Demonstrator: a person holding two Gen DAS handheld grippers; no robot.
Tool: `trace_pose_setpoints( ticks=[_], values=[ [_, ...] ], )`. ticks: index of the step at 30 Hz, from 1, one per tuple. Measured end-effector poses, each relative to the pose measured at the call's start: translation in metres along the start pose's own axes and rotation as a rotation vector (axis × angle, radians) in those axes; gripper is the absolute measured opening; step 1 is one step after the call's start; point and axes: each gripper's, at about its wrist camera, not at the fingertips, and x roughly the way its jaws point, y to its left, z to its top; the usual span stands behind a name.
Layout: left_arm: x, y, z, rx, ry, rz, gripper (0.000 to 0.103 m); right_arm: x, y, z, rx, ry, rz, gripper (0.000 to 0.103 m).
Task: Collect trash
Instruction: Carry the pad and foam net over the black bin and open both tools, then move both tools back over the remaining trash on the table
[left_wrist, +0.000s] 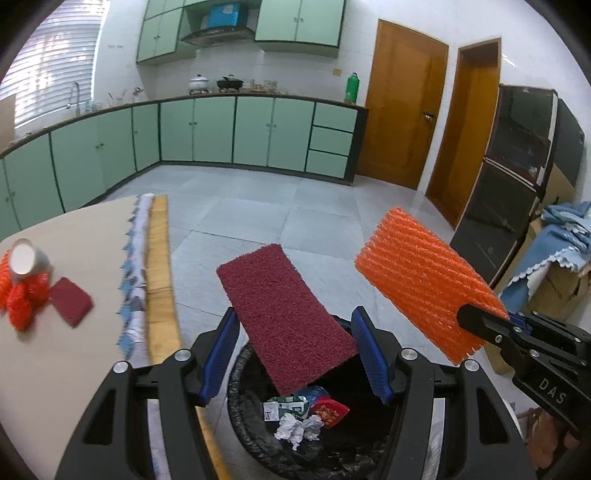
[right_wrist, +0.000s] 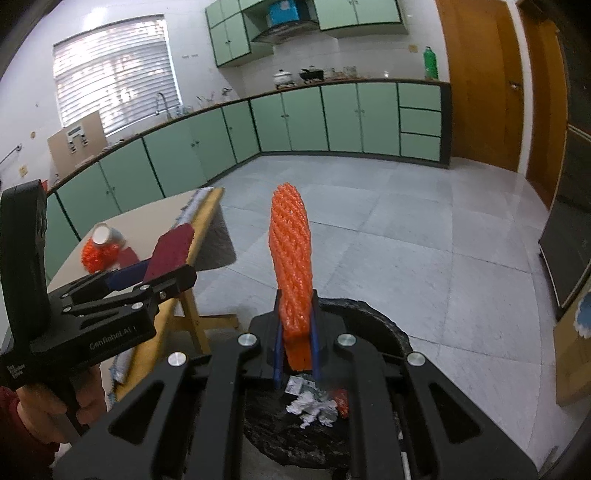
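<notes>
Over the black-lined trash bin (left_wrist: 258, 435), the left gripper (left_wrist: 295, 354) has its fingers clamped on a maroon scouring pad (left_wrist: 284, 314). The right gripper (right_wrist: 295, 343) has its fingers clamped on an orange foam net (right_wrist: 291, 258). Crumpled paper (left_wrist: 299, 428) lies in the bin.

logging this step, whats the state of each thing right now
left gripper: fingers closed on the dark red pad, over the bin
right gripper: fingers shut on the orange foam net
trash bin: open, bag-lined, holds crumpled paper
paper cup: tipped over on the table
</notes>
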Motion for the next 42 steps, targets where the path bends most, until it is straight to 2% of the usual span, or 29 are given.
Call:
trace_pose_setpoints(
  ticks=[5,8,10,12,15,17,19,24,33,42],
  values=[
    [0.021,-0.011,-0.003,0.016,0.037,-0.015,0.062,0.013,-0.020,-0.007,0.025,0.034,-0.025,0.011],
    [0.032,-0.017,-0.005,0.033,0.056,-0.025,0.062,0.022,-0.025,-0.009,0.030,0.054,-0.051,0.017],
    [0.038,-0.020,-0.006,0.036,0.063,-0.034,0.067,0.027,-0.029,-0.009,0.031,0.061,-0.063,0.032],
    [0.040,-0.020,-0.005,0.031,0.063,-0.044,0.074,0.030,-0.032,-0.011,0.035,0.062,-0.075,0.038],
    [0.040,-0.019,-0.002,0.027,0.059,-0.042,0.075,0.033,-0.036,-0.012,0.043,0.062,-0.086,0.051],
    [0.038,-0.015,0.000,0.018,0.055,-0.038,0.076,0.032,-0.037,-0.013,0.043,0.056,-0.092,0.055],
    [0.033,-0.009,0.002,0.004,0.043,-0.029,0.077,0.031,-0.036,-0.012,0.043,0.047,-0.102,0.069],
    [0.009,0.016,0.011,-0.025,-0.015,0.026,0.082,0.022,-0.026,-0.009,0.026,-0.003,-0.140,0.090],
    [-0.062,0.091,0.016,-0.101,-0.119,0.197,0.087,0.018,0.022,0.010,-0.001,-0.085,-0.069,0.095],
    [-0.117,0.179,-0.005,-0.179,-0.150,0.409,0.087,0.044,0.102,0.036,-0.029,-0.119,0.070,0.095]
  ],
)
